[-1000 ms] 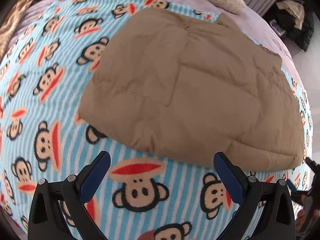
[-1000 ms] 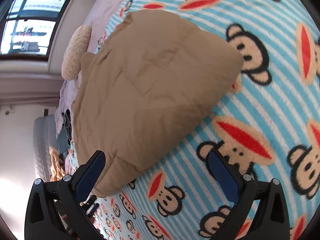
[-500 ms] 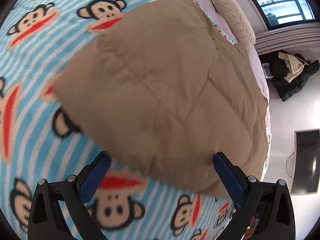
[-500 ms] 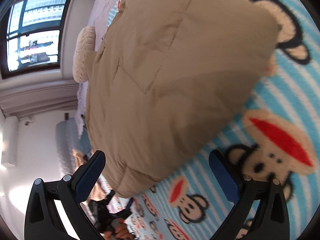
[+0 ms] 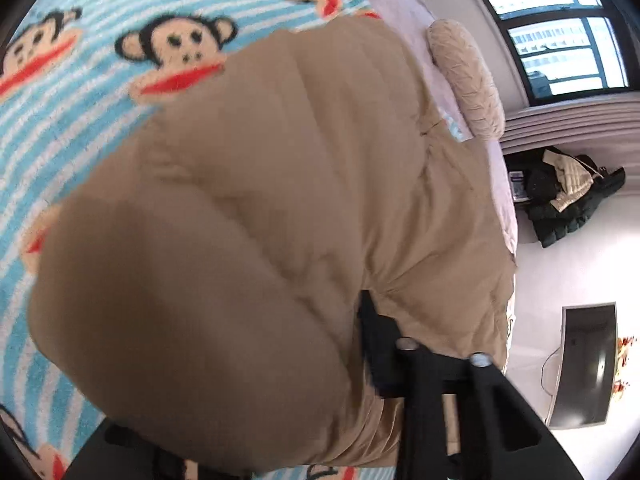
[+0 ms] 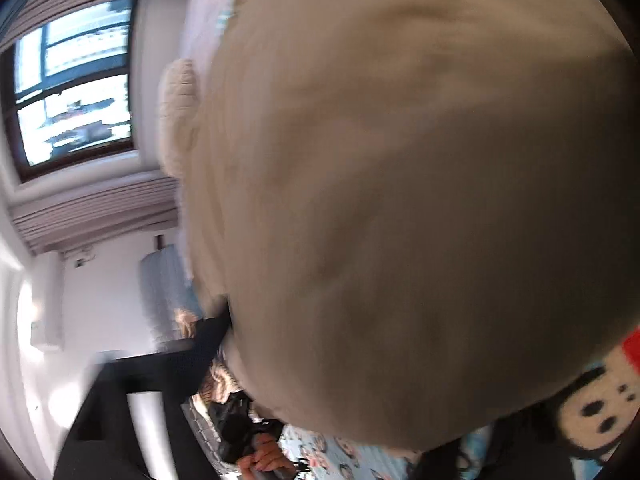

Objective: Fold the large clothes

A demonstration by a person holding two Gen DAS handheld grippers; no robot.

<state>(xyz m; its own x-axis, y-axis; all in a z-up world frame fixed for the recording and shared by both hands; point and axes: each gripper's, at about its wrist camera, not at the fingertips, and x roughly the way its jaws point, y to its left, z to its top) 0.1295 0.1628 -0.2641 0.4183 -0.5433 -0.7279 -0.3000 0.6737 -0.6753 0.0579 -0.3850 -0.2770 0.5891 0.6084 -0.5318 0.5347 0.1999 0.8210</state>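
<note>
Left wrist footage is being filled by the tan quilted jacket (image 5: 280, 208), which is lying on the monkey-print blanket (image 5: 80, 92) and is now bulging right up against the lens, where a second ago it was being seen whole and well apart from both tools. The left gripper (image 5: 304, 420) is being pushed into the garment's near edge: one dark finger (image 5: 380, 356) is being pressed against a pucker of fabric, while the other is being hidden under the padding, so whether cloth is being clamped cannot be told. Right wrist footage is being blurred by motion, and the jacket (image 6: 400, 200) is being shown covering almost the whole picture; the right gripper (image 6: 360, 420) is being buried at the near hem, with only one finger (image 6: 208, 344) being made out at the fabric's rim, so its state cannot be told either. The wide-open stance seen half a second ago is no longer being shown on either side. By this reading, the near edge is being taken up at two points for a fold toward the far pillow (image 5: 468, 80).
</note>
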